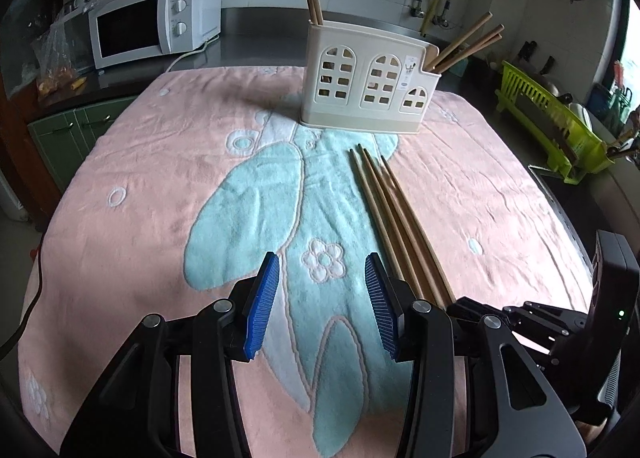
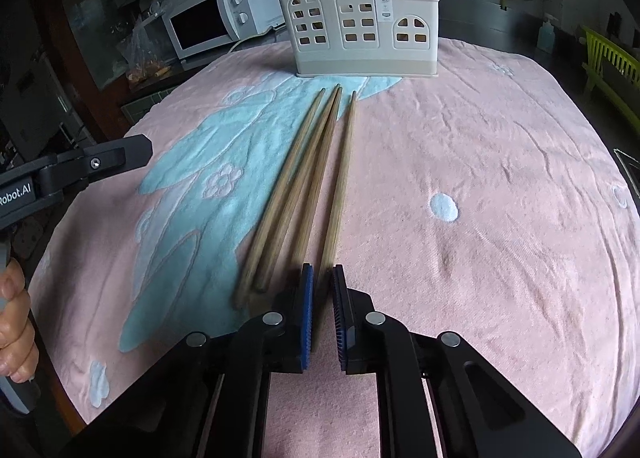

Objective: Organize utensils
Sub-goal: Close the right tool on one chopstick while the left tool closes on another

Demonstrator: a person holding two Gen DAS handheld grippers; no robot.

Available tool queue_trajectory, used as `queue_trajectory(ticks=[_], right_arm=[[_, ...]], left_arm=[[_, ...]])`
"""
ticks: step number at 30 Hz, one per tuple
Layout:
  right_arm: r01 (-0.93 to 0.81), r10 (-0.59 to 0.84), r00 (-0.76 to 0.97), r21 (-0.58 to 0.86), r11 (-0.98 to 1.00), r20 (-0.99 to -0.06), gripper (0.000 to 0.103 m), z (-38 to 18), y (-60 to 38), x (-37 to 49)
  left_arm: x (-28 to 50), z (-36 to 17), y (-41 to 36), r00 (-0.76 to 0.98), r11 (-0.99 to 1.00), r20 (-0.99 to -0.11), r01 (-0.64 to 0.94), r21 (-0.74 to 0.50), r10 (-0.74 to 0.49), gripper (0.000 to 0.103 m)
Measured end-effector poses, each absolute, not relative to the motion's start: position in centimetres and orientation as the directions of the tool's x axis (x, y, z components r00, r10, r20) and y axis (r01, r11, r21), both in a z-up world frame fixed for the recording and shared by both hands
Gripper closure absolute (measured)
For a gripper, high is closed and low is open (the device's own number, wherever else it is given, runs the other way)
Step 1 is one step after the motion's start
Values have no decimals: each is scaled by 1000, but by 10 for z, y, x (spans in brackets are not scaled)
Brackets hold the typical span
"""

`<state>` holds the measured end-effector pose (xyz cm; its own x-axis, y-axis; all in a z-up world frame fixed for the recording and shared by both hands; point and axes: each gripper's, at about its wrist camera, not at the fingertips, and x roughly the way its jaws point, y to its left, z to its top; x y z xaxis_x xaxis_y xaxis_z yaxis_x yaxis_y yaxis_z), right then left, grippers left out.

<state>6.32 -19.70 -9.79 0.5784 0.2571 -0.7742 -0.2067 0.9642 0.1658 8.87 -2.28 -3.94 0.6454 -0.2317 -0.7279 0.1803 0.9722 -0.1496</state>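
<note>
On towel (image 2: 480, 162), right claw (image 2: 323, 298) around chopstick (image 2: 340, 186)

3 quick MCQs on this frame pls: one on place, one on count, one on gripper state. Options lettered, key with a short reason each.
1. Where do the loose chopsticks lie?
A. on the towel, in front of the holder
B. on the microwave
C. in the green rack

2. How many chopsticks lie on the towel?
A. one
B. four
C. eight

3. How is the left gripper?
A. shut on a chopstick
B. open, holding nothing
C. shut on the holder

Key:
1 A: they lie on the towel just short of the holder.
2 B: four sticks show side by side in the right wrist view.
3 B: its blue pads stand wide apart with only towel between them; the right gripper is the one nearly closed around a chopstick end.
</note>
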Motion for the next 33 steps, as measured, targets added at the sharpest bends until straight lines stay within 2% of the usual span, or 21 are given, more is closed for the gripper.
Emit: queue_trajectory(ticks=[14,18,20,24,33], right_arm=[[-157,226,608,165,974,-761,96,-96,-220,60],[-147,232,610,179,973,-758,96,-97,-227,56],[-145,234,610,184,972,-757,96,-97,-229,55],[-143,243,610,197,970,-755,96,-98,-233,54],[-141,265,610,227,964,-747,96,-99,-237,53]], left_arm=[[92,-73,-62,572,959,-774,229,-169,-273,59],[94,-81,-73,553,959,-788,226,-171,-271,64],[95,-85,-77,544,958,-794,228,-173,-273,70],[96,-88,-80,534,959,-799,209,-193,-277,70],[102,-91,-90,534,966,-807,189,-179,-254,77]])
